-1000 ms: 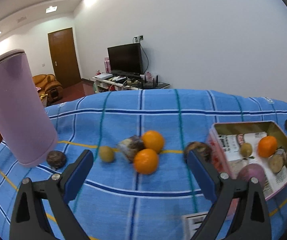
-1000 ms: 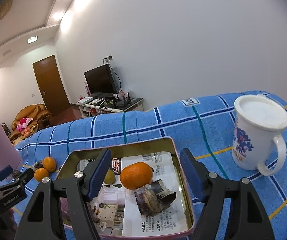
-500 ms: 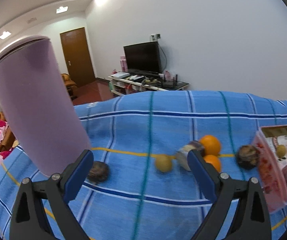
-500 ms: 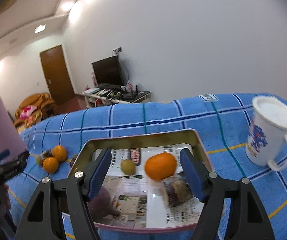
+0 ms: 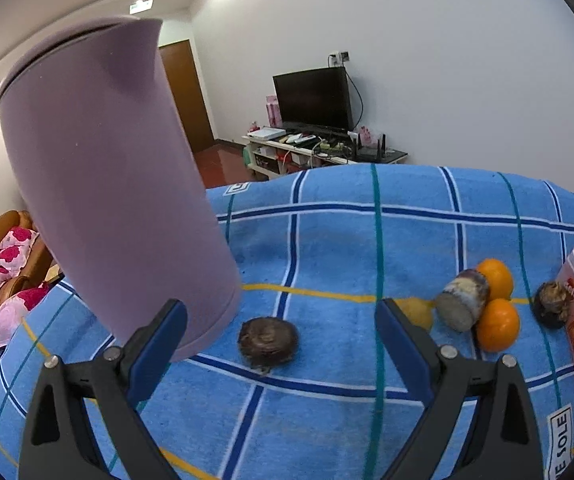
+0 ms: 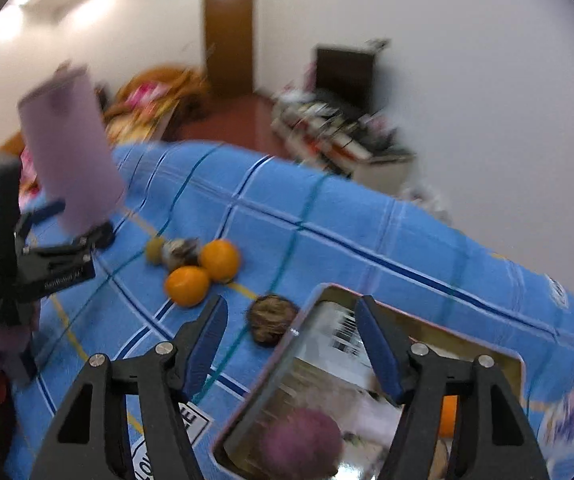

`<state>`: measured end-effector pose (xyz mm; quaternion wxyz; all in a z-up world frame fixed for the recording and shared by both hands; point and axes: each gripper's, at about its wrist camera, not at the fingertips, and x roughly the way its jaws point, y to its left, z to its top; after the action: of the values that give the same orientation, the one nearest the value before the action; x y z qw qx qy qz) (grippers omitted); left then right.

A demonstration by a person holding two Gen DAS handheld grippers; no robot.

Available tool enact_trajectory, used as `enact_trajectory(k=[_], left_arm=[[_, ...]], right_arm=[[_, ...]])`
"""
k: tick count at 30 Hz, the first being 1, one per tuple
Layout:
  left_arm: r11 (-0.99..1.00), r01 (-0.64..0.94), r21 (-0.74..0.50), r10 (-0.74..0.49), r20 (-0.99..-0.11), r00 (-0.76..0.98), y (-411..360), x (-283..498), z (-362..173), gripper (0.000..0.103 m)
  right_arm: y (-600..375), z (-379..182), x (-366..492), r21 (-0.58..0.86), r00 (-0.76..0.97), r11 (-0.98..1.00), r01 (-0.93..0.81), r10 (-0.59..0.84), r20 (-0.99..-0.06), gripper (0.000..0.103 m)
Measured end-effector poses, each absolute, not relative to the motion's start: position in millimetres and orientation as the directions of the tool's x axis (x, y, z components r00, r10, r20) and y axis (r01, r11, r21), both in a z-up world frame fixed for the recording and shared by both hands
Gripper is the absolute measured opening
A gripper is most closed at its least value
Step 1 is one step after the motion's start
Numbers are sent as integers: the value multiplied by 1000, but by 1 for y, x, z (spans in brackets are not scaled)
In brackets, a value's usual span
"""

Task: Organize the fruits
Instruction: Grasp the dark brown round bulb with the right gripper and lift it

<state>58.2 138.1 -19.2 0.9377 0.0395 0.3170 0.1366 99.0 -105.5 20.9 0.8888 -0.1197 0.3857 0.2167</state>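
Fruits lay loose on the blue checked cloth: a dark round fruit sat between the wide fingers of our left gripper, near the purple jug. To the right we saw a yellow fruit, a brown-purple piece and two oranges touching it. Our right gripper was also wide and held nothing, above the rim of the tin tray, just beside another dark fruit. A purple fruit lay in the tray.
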Motion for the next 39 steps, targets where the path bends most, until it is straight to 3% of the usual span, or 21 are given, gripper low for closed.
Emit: enact_trajectory(k=[5,7,14,26,30,33,36,39], left_arm=[[954,-219,204,298,-593,748,146,58,-20,97],[955,-213,206,296,-606,738,151,57,-21,97],[961,-206,183,276,-639,718,156,51,-22,97],[961,-211,179,276,-637,720,161,50,-21,97],[961,-222,166,276,-632,724,167,50,-19,97],[955,-246,168,296,-625,722,176,50,-18,97],[947,-270,173,318,-617,720,182,52,-20,97],[956,-259,138,286,-632,721,185,56,-25,97]], right_arm=[[-64,7,121,-208,529,761,-614,202,-824,68],[-51,-3,129,-232,482,708,-667,172,-859,55],[-30,-40,142,-308,391,563,-767,29,-920,47],[-31,-32,147,-207,283,580,-788,42,-958,44],[-36,-19,152,-144,338,718,-681,134,-931,44],[-57,5,155,137,373,864,-484,346,-861,44],[-57,15,128,315,423,842,-438,502,-754,44],[-43,15,96,250,561,884,-396,448,-696,44]])
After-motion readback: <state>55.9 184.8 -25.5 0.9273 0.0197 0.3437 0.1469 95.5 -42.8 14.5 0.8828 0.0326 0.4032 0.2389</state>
